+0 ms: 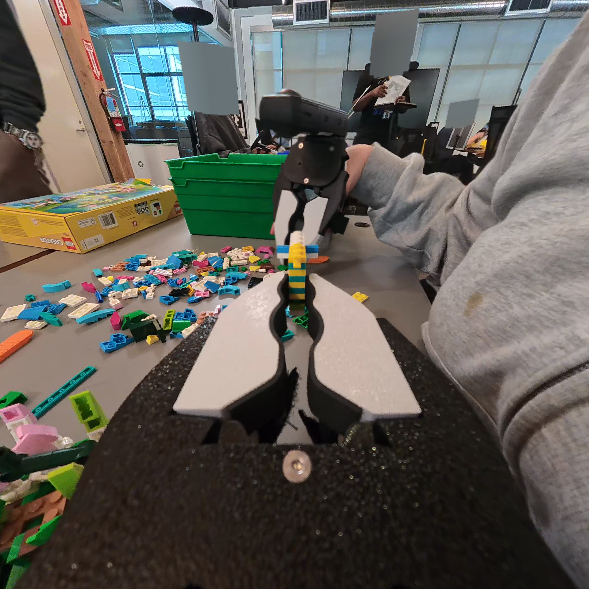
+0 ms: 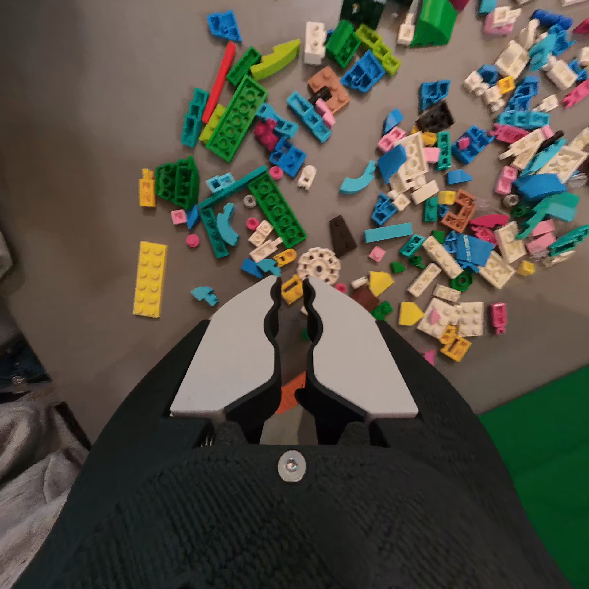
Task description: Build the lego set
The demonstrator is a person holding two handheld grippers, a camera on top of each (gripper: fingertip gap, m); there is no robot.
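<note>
Glossy plastic bricks (image 2: 234, 119) on smooth matt grey tabletop (image 2: 79, 127); fleecy grey cloth sleeve (image 1: 478, 255).

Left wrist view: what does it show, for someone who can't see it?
The left gripper is shut on a yellow-and-teal striped brick tower, while the right gripper reaches down to its top. Loose bricks cover the grey table.

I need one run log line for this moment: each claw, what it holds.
left claw: shut on yellow-teal striped brick stack | right claw: shut on small yellow piece | below: loose bricks on grey table
</note>
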